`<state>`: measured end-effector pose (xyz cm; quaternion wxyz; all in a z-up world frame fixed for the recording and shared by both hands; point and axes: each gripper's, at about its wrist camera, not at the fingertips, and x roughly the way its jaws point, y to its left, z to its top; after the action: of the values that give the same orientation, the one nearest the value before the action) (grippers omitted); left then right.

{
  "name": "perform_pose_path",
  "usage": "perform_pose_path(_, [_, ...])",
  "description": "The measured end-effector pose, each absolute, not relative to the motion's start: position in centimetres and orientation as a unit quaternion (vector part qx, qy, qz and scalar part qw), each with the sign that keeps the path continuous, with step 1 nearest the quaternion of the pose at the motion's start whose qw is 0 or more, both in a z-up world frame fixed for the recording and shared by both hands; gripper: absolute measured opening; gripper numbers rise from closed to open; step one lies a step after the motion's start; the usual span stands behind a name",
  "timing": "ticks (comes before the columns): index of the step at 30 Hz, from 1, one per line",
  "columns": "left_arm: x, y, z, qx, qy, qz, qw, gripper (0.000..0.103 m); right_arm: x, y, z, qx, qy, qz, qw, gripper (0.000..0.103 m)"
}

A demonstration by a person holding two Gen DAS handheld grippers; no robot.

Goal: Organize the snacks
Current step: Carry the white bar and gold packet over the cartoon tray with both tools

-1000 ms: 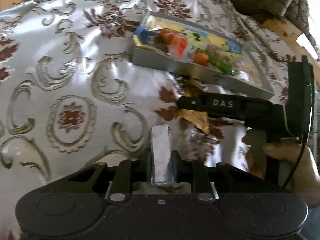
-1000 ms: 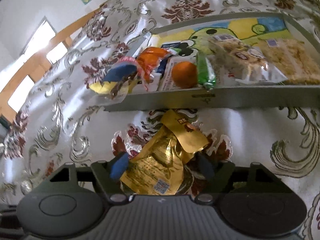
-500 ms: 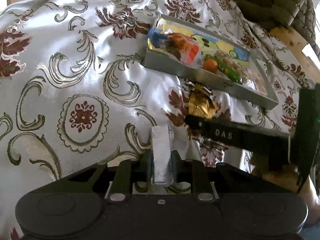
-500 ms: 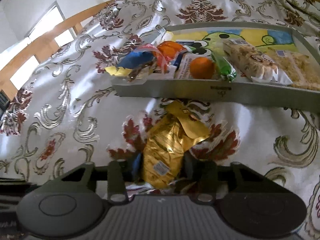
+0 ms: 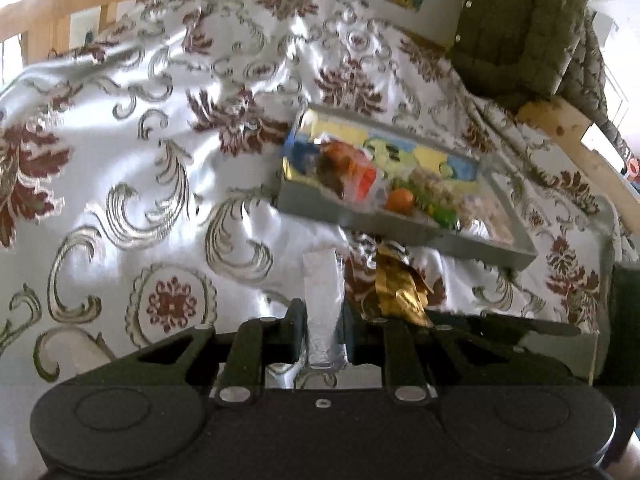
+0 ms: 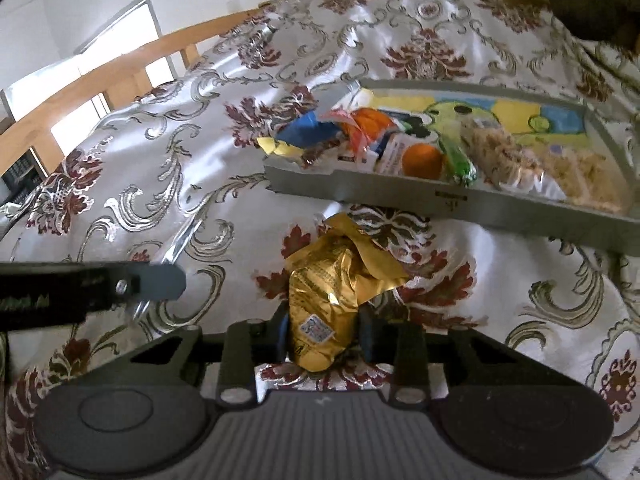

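The right gripper [image 6: 322, 334] has just been closing and now pinches a gold foil packet [image 6: 326, 300] between its jaws; the packet's long axis runs away from the camera toward the near wall of the grey tray [image 6: 400, 192], its crumpled flap just short of that wall. The left gripper [image 5: 323, 332] is pressed together on a silver wrapper [image 5: 322, 300] standing upright. The patterned cloth [image 5: 140, 160] lies open to the tray's left.
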<state>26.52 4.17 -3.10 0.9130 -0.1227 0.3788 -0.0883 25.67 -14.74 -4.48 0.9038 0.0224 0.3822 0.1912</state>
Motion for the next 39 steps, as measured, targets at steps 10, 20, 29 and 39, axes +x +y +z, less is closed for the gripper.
perform_pose_path(10, [27.4,5.0,-2.4,-0.135,0.345,-0.071,0.926,0.022,24.5,-15.9,-1.7,0.045,0.32,0.19,0.927,0.037])
perform_pose_path(20, [30.4,5.4,-1.0,-0.151,0.29,-0.064,0.943,0.022,27.0,-17.7,0.7,0.069,0.249,0.16,0.953,0.037])
perform_pose_path(29, [34.3,2.9,0.0,-0.14,0.244,-0.08,0.956,0.022,30.0,-19.8,0.7,0.08,0.244,0.122,0.959,0.037])
perform_pose_path(39, [39.7,-2.3,-1.5,-0.11,0.271,-0.117,0.949,0.022,33.6,-21.7,-0.5,0.087,0.247,0.08,0.962,0.037])
